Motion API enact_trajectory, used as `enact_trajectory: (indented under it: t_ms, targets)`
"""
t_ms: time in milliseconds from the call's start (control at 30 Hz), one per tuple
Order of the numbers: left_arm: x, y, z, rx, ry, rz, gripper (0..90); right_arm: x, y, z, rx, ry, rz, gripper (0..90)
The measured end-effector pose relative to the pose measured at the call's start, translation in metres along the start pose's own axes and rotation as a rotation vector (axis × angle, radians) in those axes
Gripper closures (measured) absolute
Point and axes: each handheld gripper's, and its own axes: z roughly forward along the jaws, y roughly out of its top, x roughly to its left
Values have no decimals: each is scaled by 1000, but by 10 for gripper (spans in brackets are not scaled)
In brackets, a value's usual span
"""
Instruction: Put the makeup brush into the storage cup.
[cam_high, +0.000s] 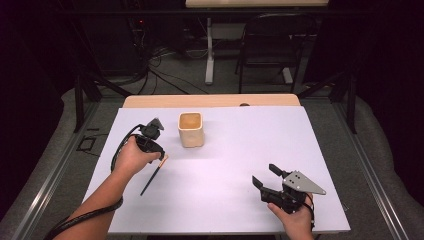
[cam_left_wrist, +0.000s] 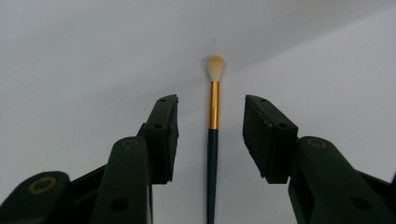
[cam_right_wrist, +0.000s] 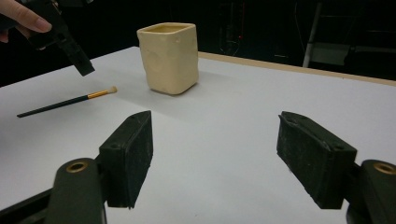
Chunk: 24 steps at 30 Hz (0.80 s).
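High view: brush (cam_high: 154, 175) lies flat on the white tabletop (cam_high: 235, 165), left of centre, bristle end toward the cream cup (cam_high: 191, 129) just above and right of it. Left tongs (cam_high: 151, 131) sit over the bristle end of the brush; the hand hides much of the tool. Right tongs (cam_high: 264, 176) at lower right, well apart from the brush, jaws spread wide, holding nothing.

Left gripper view: left tongs (cam_left_wrist: 210, 133) wide, straddling the brush (cam_left_wrist: 212, 140) without touching it. Dark slim handle runs down the middle of the frame, gold ferrule above, pale tuft at top. Judged light, stiff, thin and smooth, so apt to roll or pivot. Best hold looks like the handle just below the ferrule; bristles soft, avoid.

Right gripper view: right tongs (cam_right_wrist: 215, 156) wide and empty in the lower frame. Brush (cam_right_wrist: 65, 104) at left, cup (cam_right_wrist: 169, 57) upper centre, left tongs (cam_right_wrist: 77, 58) above the brush.
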Motion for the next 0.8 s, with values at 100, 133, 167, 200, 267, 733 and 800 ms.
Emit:
enact_trajectory:
  t_ms: [100,133,167,200,267,733,800]
  targets:
    - [1,1,2,16,-5,-1,573,0,0,1,-8,1,-3,268]
    - [0,1,3,17,-6,-7,578,0,0,1,-8,2,-3,268]
    - [1,1,3,24,-7,-4,586,0,0,1,-6,3,-2,268]
    - [1,1,4,26,-10,-7,593,0,0,1,-6,5,-2,269]
    - [1,1,5,35,-14,-11,605,0,-1,1,-6,4,-2,269]
    - [1,3,15,68,-15,7,620,0,-1,1,7,8,0,270]
    - [1,3,16,69,-8,14,625,0,-1,1,7,9,4,270]
